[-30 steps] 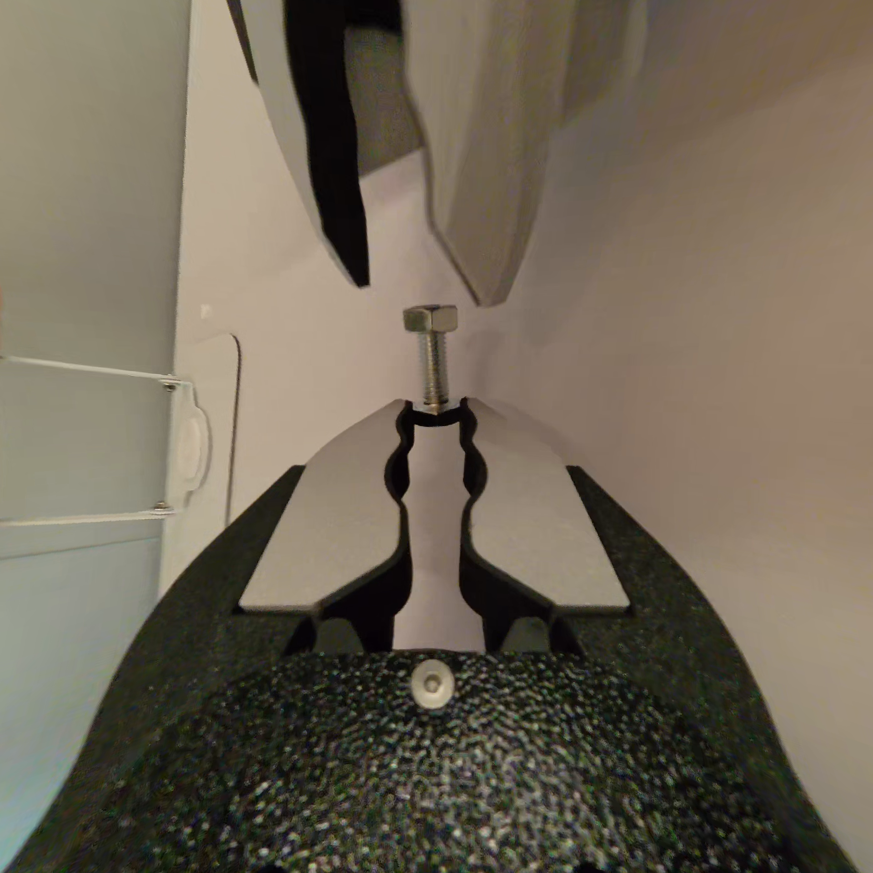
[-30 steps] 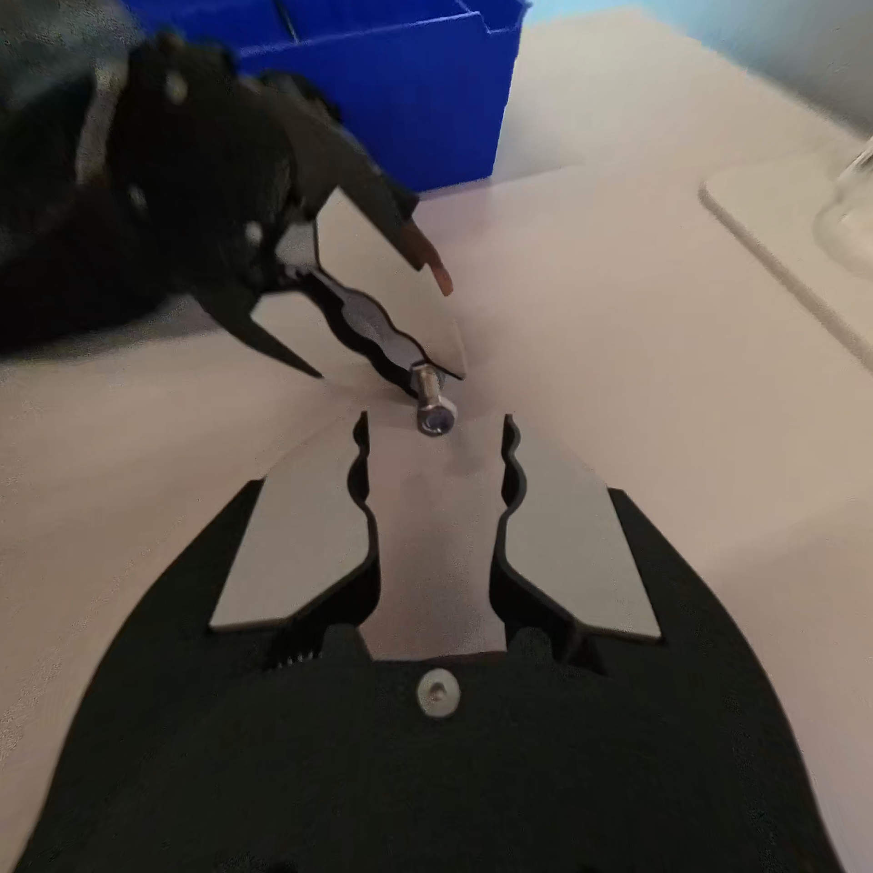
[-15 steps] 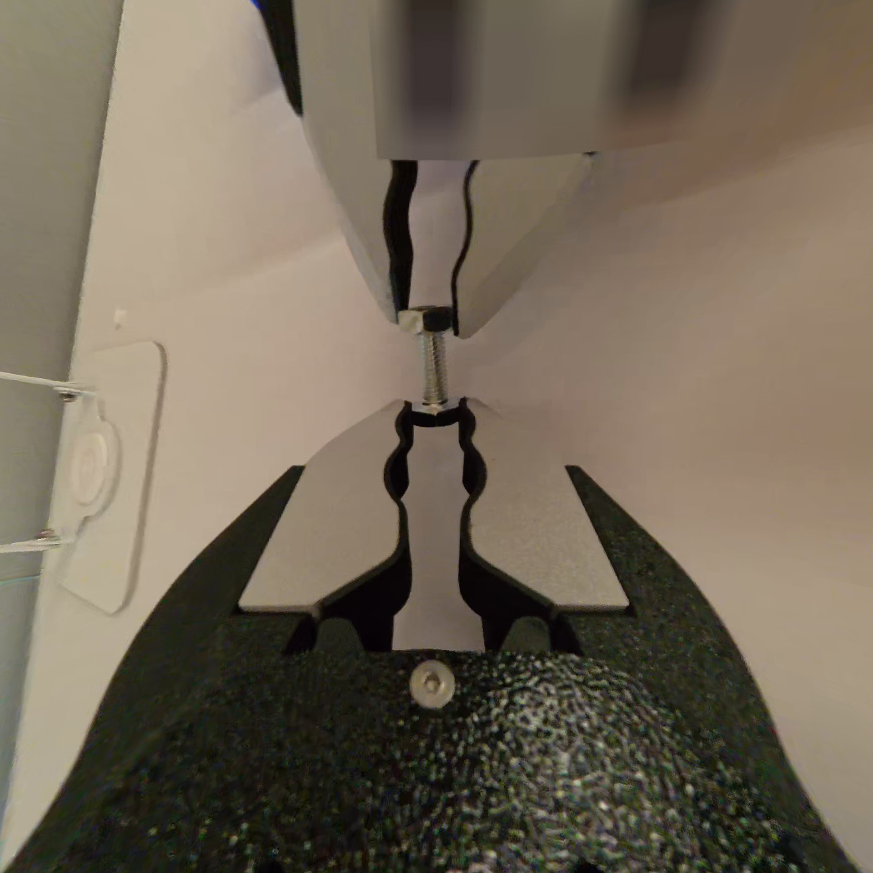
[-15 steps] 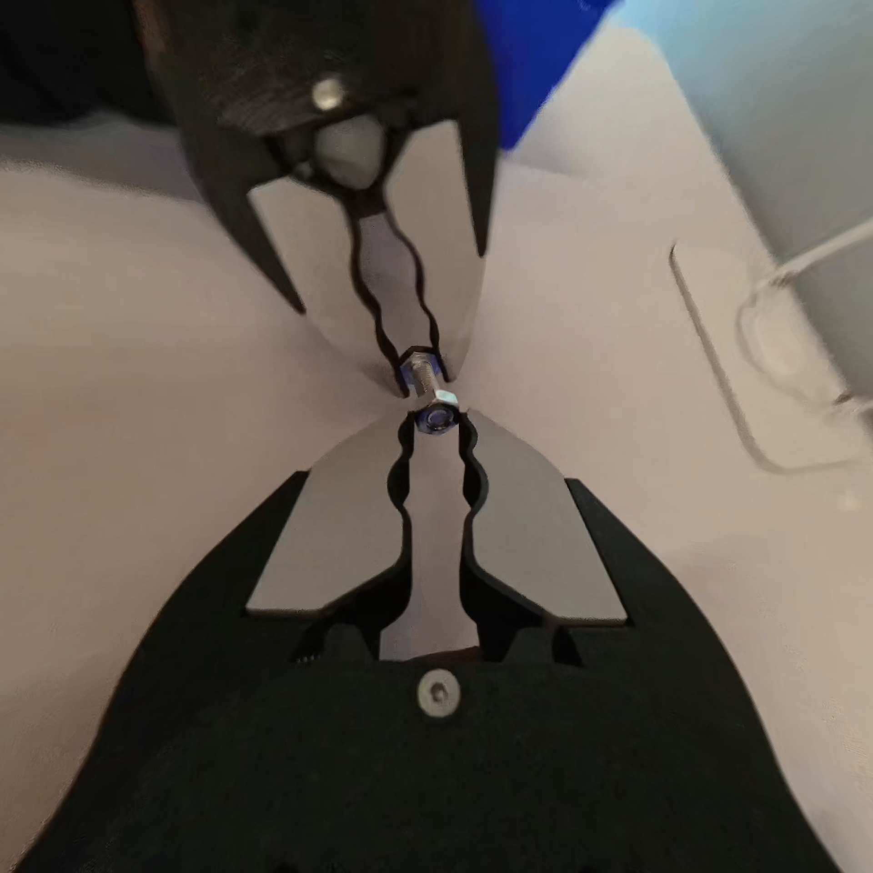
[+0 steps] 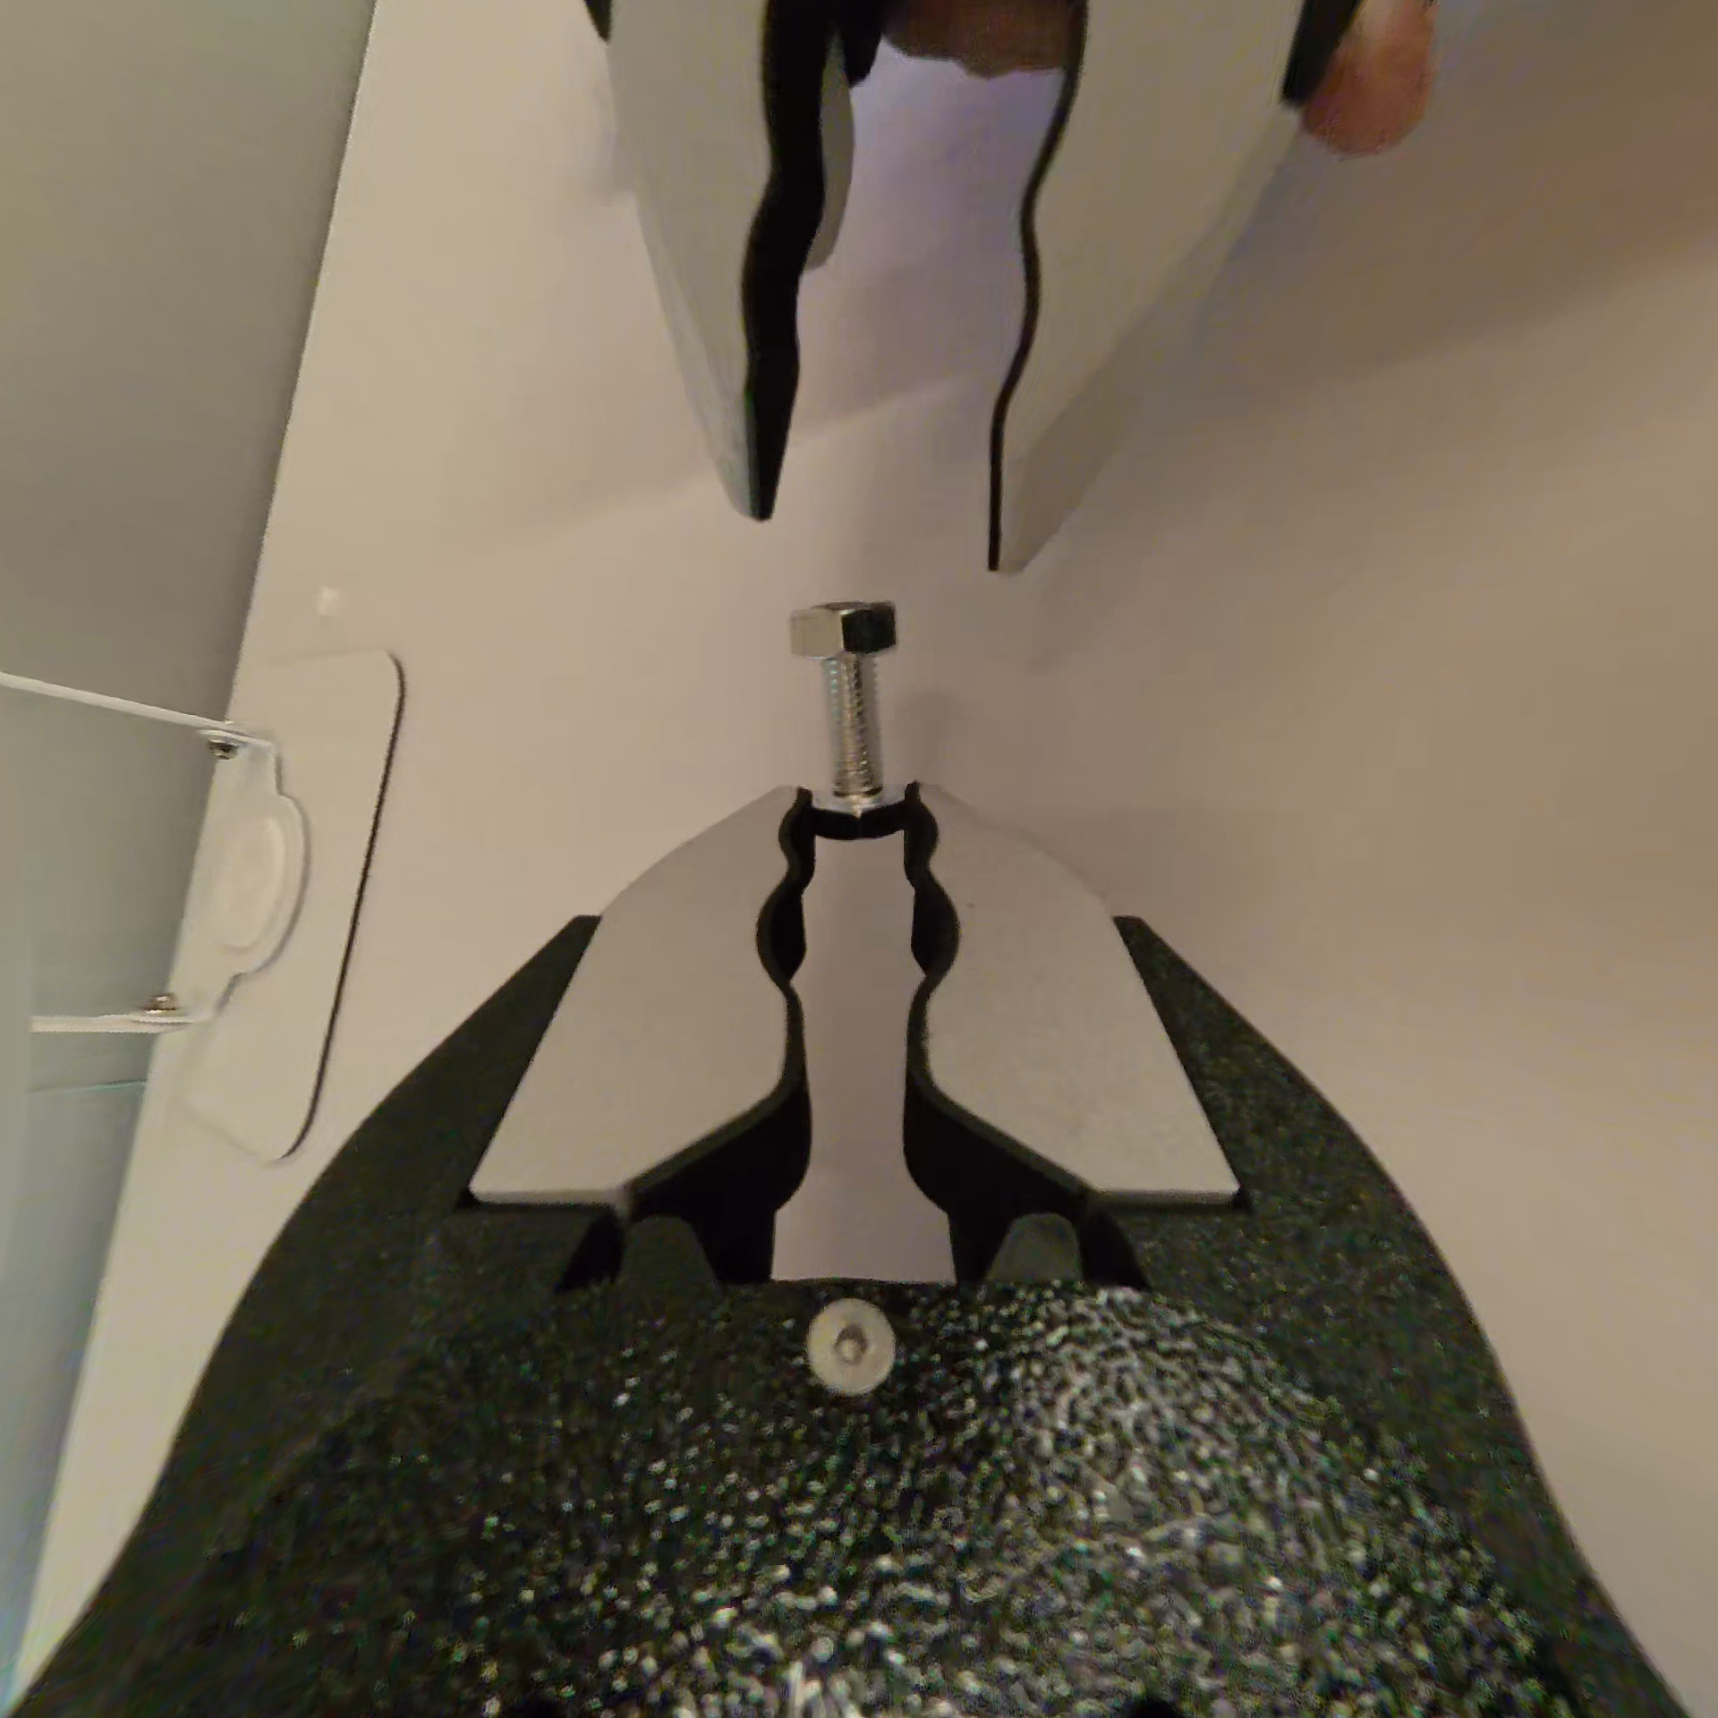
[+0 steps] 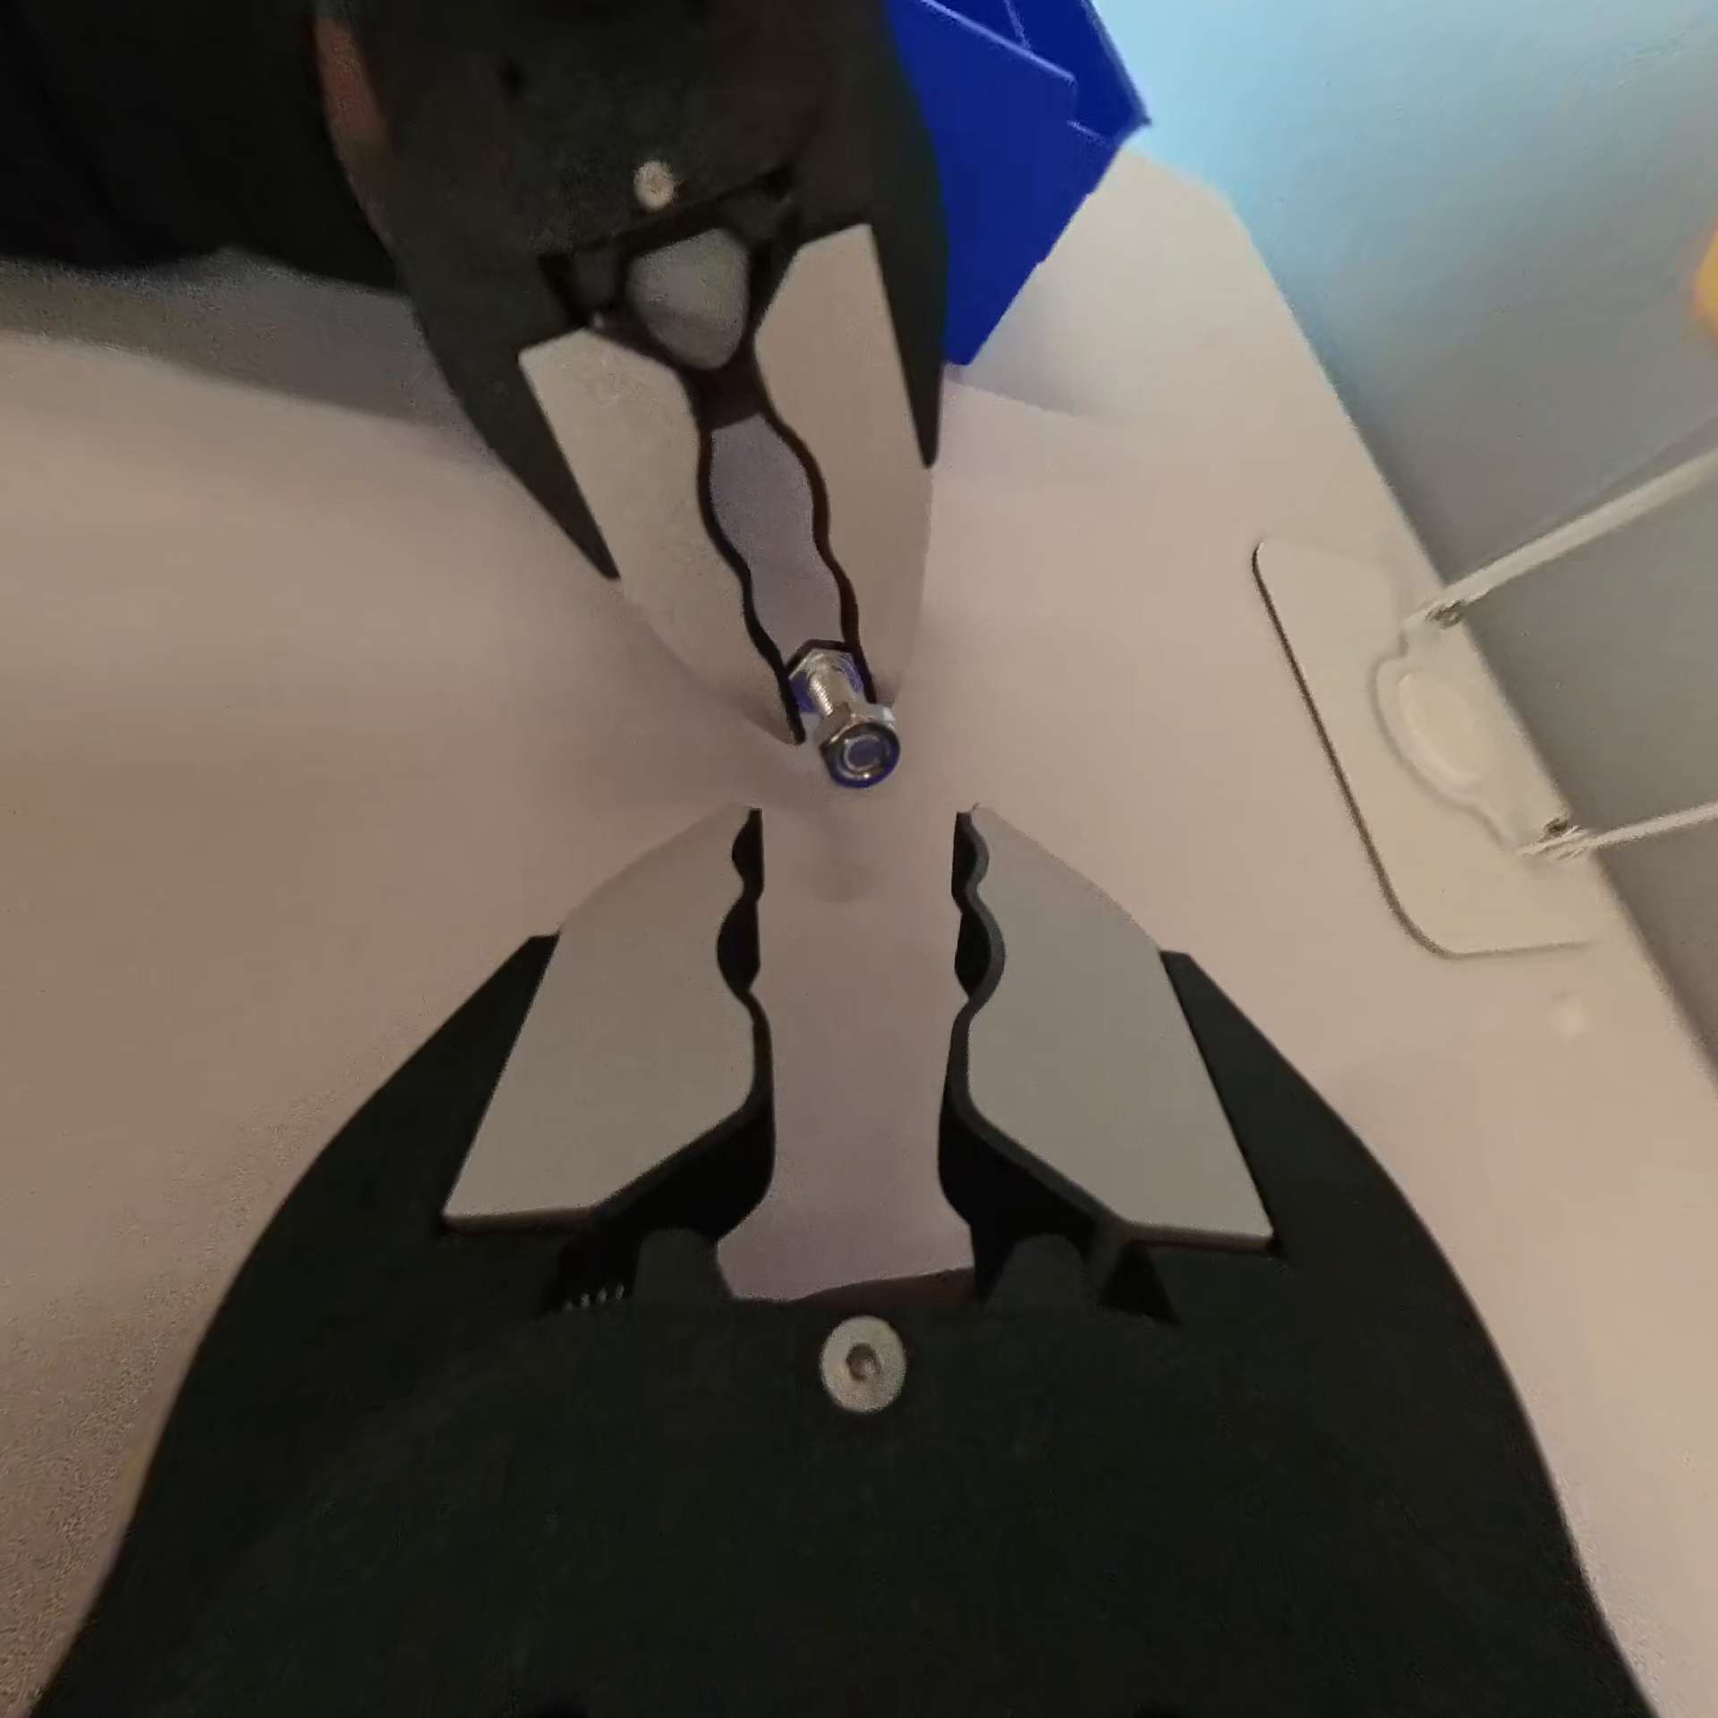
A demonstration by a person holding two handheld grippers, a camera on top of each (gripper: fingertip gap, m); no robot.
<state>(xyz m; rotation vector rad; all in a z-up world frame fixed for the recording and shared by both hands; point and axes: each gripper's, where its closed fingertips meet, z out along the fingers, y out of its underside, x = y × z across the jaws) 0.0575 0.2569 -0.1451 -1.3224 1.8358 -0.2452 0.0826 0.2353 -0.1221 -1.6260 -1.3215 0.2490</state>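
**A:** So what's the left tool [image 5: 853,807] got? From where I'm standing it's pinching something tiny.

**B:** Yeah — its two fingertips are pressed onto a silver hex piece at one end of a bolt [image 5: 851,716], looks like the bolt's head or a nut, can't say which. The threaded shaft sticks straight out past the tips, and there's a hex nut [image 5: 843,629] sitting at the far end.

**A:** And the right tool [image 6: 857,823]?

**B:** Spread apart, nothing between its fingers. It's facing the left one tip to tip, with the nut end of the bolt hanging just ahead of its fingertips — near, but not touching.

**A:** What's around them?

**B:** Plain white desk [image 6: 279,744] underneath. Behind the left tool there's a blue bin [image 6: 1004,204], and off to the right tool's right a clear plastic stand [image 6: 1450,734] sits on a flat base near the desk's edge.
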